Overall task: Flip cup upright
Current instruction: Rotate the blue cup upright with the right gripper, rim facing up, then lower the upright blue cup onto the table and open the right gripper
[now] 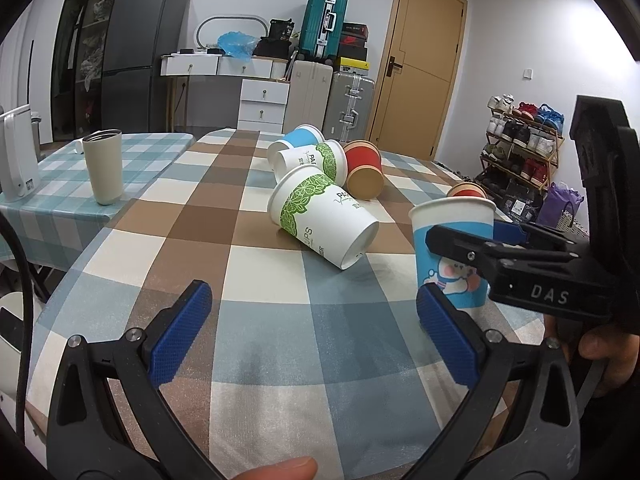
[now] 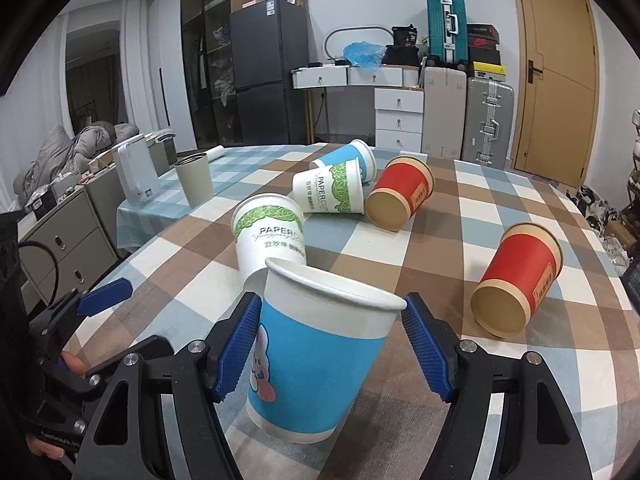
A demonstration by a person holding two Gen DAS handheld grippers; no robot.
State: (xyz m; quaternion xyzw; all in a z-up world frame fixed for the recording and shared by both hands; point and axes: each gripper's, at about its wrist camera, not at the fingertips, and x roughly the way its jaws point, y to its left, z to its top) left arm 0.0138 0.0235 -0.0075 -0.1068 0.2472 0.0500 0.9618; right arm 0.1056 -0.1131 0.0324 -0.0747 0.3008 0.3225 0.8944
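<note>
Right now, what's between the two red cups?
Nothing. In the right wrist view only bare checked tablecloth lies between the far red cup and the near red cup.

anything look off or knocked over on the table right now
Yes. Five paper cups lie on their sides on the checked table: two green-leaf, one blue, two red. The blue cartoon cup between the right gripper fingers stands mouth up, slightly tilted.
</note>
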